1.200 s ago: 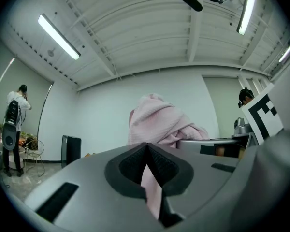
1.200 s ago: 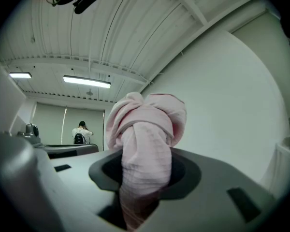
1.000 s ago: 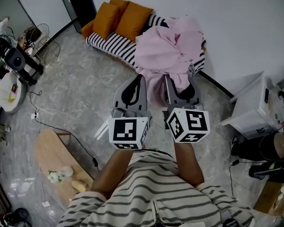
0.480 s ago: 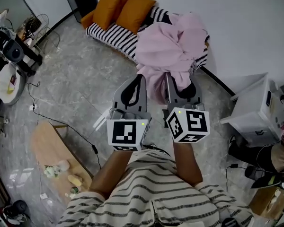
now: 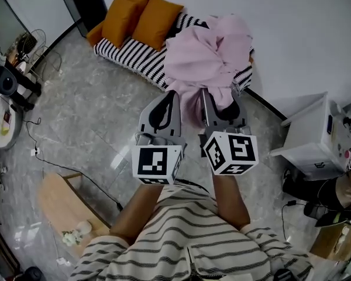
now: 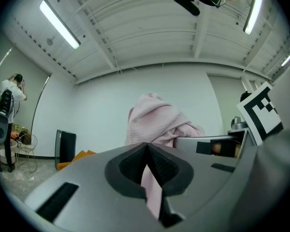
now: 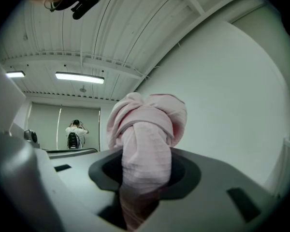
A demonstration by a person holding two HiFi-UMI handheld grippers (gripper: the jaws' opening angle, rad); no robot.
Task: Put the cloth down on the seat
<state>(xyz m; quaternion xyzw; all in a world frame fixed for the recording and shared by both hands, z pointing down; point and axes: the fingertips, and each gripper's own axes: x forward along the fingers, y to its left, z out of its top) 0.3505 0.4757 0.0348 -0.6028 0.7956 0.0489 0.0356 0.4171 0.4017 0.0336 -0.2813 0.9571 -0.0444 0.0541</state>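
Floor (image 5: 88,116), grey marbled stone, filled most of the head view. Striped seat (image 5: 134,57), black and white, ran along the white wall at upper centre of the frame. Pink cloth (image 5: 207,57) was bunched in a big loose mass over the seat's right end as seen from above, hiding that end; could not tell whether it touched the seat. White cabinet (image 5: 310,139) stood at right edge. Wooden table (image 5: 58,198) sat at lower left. Two orange cushions (image 5: 155,22) leaned on the seat's left half. Black box (image 5: 85,4) stood at upper left, beside the seat's left end.

Both grippers were side by side at frame centre, raised toward the cloth's lower edge. Left gripper (image 5: 173,95): in its own view the jaws were pressed together on a thin fold of the cloth (image 6: 152,192), the rest of the bundle rising above them against the wall. Right gripper (image 5: 206,95): in its own view the jaws were clamped round a thick rolled part of the cloth (image 7: 145,163), which bulged over the top. Marker cubes (image 5: 157,164) sat nearest the person's striped shirt (image 5: 193,239).
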